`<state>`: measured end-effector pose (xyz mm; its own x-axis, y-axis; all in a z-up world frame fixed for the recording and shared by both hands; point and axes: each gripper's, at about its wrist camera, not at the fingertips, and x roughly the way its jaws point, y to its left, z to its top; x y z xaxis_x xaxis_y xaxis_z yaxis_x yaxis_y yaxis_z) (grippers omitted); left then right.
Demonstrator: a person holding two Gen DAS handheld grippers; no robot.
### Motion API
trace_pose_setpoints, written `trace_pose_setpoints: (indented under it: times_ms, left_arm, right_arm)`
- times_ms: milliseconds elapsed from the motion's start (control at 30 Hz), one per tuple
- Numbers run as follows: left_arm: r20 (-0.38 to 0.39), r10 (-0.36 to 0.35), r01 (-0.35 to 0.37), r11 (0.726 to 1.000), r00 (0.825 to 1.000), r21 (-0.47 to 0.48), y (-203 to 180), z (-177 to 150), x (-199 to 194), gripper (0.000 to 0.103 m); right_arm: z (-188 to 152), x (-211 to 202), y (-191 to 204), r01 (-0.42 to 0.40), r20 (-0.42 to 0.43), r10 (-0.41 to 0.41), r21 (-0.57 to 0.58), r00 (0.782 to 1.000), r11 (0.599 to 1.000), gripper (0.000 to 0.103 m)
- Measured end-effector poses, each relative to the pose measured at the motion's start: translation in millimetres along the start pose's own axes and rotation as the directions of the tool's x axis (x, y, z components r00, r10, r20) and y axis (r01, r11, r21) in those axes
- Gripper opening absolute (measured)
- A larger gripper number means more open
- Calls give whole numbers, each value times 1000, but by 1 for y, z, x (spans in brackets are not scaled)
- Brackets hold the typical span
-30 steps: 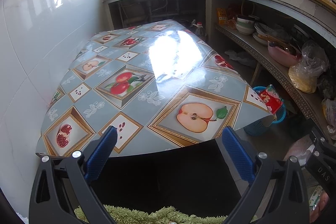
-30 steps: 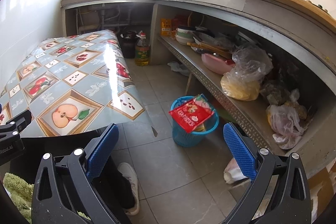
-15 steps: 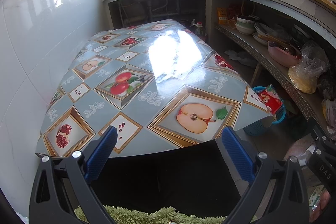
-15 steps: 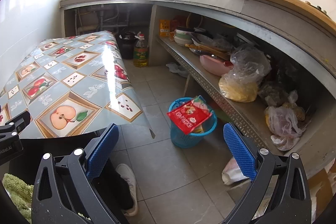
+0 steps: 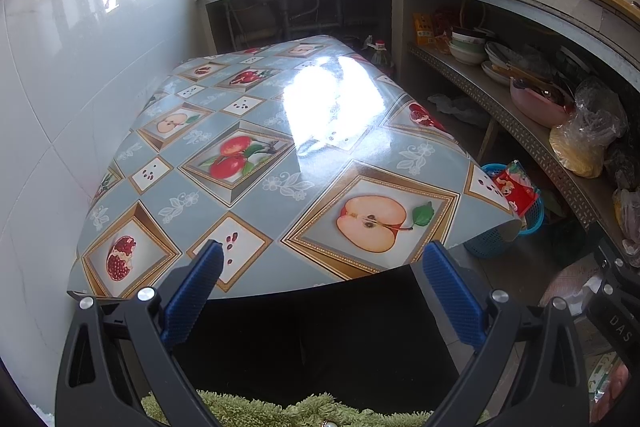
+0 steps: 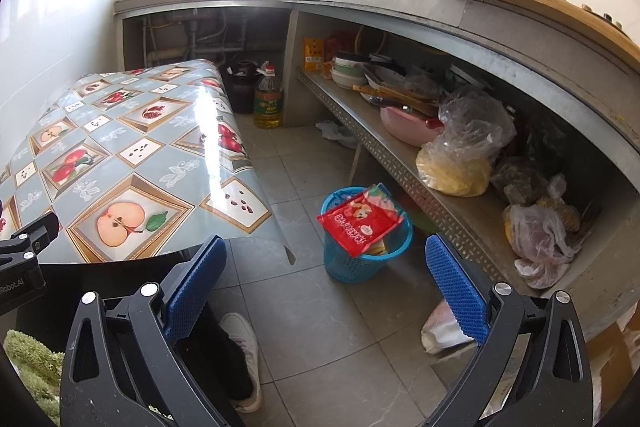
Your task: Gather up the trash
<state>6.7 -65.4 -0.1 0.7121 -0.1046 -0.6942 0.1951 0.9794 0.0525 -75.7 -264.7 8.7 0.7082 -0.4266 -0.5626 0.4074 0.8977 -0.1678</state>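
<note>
Ahead of the right gripper (image 6: 326, 261) and just past its wide-apart, empty jaws, the red plastic snack wrapper (image 6: 360, 221) is lying across the blue mesh waste basket (image 6: 356, 263) — the left gripper (image 5: 324, 277), also gaping empty, is facing the table instead.

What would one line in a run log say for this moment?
left gripper: open, empty, over table | right gripper: open, empty | red packet: on blue basket

Left view over table (image 5: 248, 163), right view toward floor
</note>
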Motion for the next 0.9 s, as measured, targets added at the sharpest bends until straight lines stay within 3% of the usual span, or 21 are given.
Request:
trace_pose_setpoints:
  times_ms: [900]
  left_arm:
    - [-12,-1,1,1000,1000,5,-1,-3,1,98]
  right_arm:
    - [0,-1,0,1,-1,-1,1,1000,1000,96]
